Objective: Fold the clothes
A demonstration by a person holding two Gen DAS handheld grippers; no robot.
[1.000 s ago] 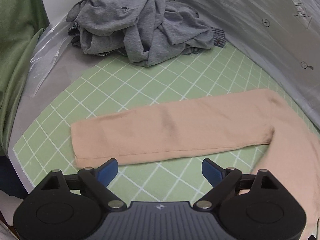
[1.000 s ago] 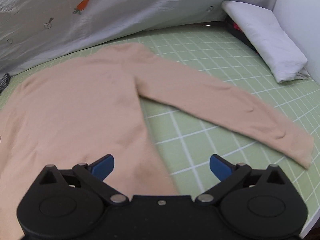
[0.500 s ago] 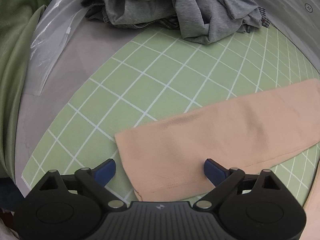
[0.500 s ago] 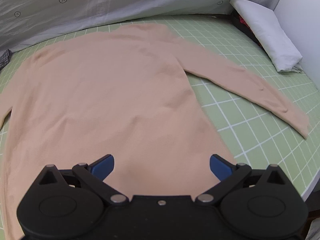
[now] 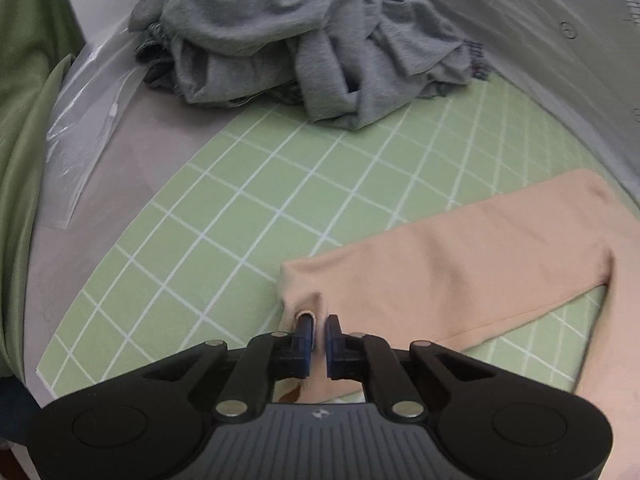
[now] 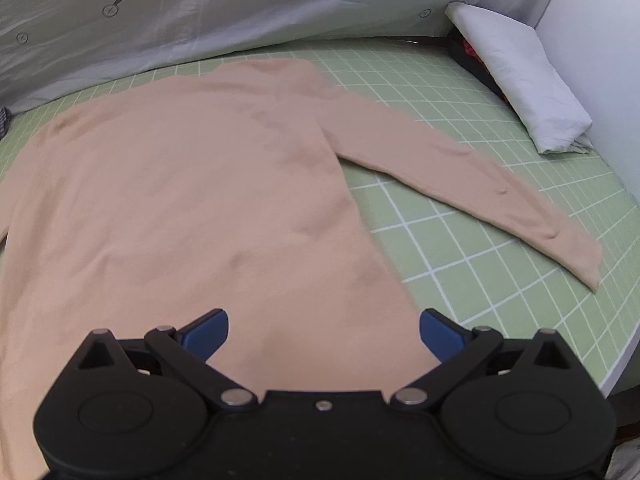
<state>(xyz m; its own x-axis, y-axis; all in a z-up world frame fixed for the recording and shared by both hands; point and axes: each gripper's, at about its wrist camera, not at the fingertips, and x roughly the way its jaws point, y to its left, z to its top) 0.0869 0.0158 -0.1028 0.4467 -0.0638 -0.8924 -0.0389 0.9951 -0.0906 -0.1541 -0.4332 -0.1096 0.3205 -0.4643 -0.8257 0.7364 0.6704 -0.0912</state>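
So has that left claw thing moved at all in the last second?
Yes. The left gripper has shifted toward the peach sleeve cuff on the green grid mat, and its fingers have shut on it.

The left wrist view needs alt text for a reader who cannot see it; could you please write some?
The left gripper is shut on the cuff of a peach sweater's sleeve lying on a green grid mat. A crumpled grey clothes pile sits behind.

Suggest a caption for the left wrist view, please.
Left gripper pinching the peach sweater's sleeve cuff on the green grid mat.
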